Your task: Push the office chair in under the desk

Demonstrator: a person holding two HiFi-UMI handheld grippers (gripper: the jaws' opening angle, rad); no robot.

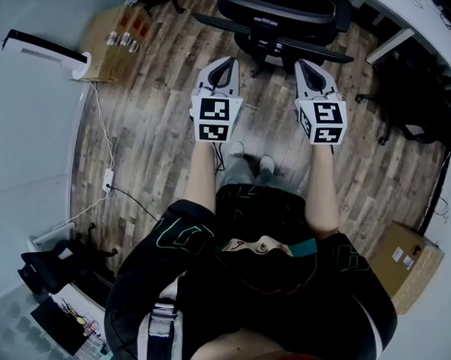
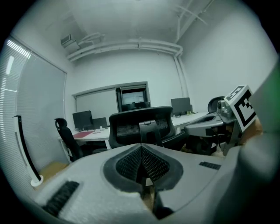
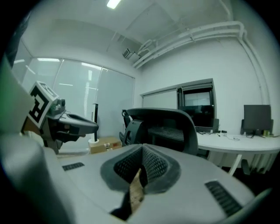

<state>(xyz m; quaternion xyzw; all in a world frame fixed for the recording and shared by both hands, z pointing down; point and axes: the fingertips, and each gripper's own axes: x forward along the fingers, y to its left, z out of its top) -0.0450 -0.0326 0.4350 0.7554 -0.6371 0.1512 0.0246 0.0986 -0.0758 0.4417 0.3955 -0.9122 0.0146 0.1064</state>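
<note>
Standing at six o'clock, the person points both grippers toward twelve: the left gripper and right gripper are side by side, each with jaws closed together and empty. The office chair sits just beyond their tips, not touching them, with the desk at one o'clock.

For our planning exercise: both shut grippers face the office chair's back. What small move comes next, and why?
Probably ease both forward onto the backrest of the office chair. The left gripper and right gripper are shut, empty and side by side; the chair stands just ahead, not yet touched, with the desk beyond it.
</note>
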